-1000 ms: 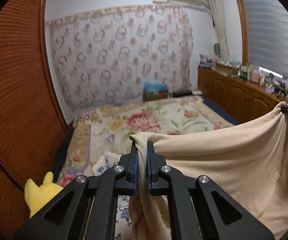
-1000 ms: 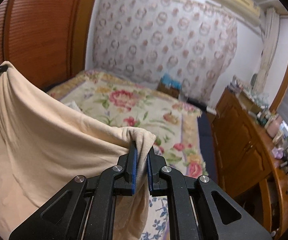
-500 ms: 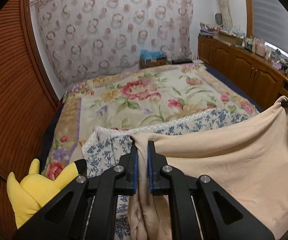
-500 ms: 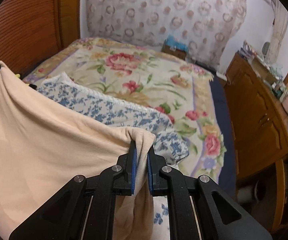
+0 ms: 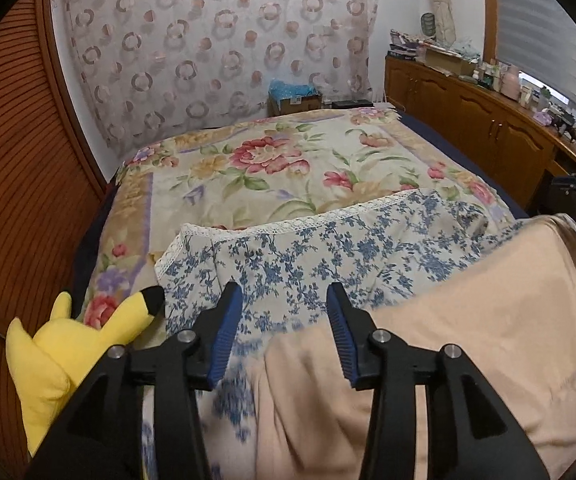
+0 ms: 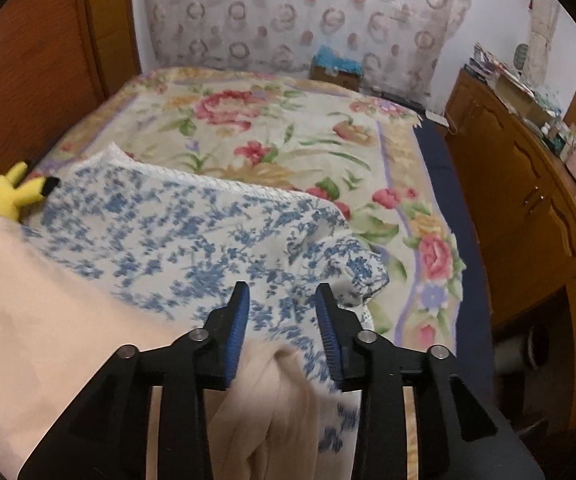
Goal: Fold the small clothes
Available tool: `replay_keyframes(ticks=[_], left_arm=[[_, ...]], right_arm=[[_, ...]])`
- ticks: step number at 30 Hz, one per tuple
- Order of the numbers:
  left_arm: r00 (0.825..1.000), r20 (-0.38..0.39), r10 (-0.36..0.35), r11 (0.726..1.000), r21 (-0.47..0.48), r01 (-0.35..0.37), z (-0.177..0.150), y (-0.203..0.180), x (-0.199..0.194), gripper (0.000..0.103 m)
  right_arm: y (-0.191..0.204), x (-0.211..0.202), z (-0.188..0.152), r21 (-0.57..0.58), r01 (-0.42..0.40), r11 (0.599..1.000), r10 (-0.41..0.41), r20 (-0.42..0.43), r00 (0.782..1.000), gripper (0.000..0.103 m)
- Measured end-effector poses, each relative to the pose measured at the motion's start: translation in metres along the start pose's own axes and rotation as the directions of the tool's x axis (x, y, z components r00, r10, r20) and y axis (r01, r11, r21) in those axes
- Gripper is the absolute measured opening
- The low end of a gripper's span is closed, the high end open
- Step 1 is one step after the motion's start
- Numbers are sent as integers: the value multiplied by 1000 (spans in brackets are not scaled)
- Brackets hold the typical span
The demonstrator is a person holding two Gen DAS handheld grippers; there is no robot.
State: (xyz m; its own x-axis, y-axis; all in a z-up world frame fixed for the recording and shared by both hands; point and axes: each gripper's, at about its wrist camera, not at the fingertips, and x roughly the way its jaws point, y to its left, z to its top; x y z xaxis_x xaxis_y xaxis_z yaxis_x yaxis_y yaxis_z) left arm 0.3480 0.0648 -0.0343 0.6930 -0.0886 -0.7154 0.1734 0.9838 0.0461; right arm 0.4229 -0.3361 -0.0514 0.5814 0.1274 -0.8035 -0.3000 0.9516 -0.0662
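I am letting a peach cloth (image 5: 468, 344) drop onto a bed (image 5: 288, 168), where it is settling over a blue-flowered cloth (image 5: 308, 256) spread across the near end. The peach cloth is looking light, soft and limp, bunching into loose folds as it lands; I judge it will slip rather than hold a crease, so its corners and hemmed edges are the places to pinch it, not the slack middle.

My left gripper (image 5: 284, 304) is hanging open above it, its jaws having just been opening, with nothing pressed between the blue pads; the peach cloth is lying just below and to the right of the tips, one rumpled corner directly under them. My right gripper (image 6: 282, 300) is likewise released, jaws just parted and empty; the peach cloth is spreading away to its left, with a gathered fold lying beneath and between the fingers but untouched by them. Ahead of both tools the flowered cloth is showing past the peach edge. A yellow plush toy (image 5: 72, 340) is sitting off to the left gripper's left, clear of the cloth.
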Motion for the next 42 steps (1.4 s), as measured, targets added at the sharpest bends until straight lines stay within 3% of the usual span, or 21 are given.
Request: replay_keyframes(ticks=[7,18,26,30,42], left_arm=[[1000,8,2,997,-72,-1,-38,3,-25,42],[997,-66,-26,993,-120,18,-75,-3,-28,42],[994,-87,-66,988,-142,53,-86,-10,-29,42],[990,-127,-55,987,-158,35,-87,-7,-18,42],[983,-129,-129,981,-164,107,-65,-11,-6,42]], right_arm=[[5,-53,-46,54,-58,997,55,59,997,43],[28,-56,-109,116,-145,983,149,-28,988,43],[30,-48,-121,147,-147,978,159,-76,984,43],[26,-45,-116,158,-147,976,159,-68,985,43],[27,-36,-105,153,-121,981,130,-53,990,44]])
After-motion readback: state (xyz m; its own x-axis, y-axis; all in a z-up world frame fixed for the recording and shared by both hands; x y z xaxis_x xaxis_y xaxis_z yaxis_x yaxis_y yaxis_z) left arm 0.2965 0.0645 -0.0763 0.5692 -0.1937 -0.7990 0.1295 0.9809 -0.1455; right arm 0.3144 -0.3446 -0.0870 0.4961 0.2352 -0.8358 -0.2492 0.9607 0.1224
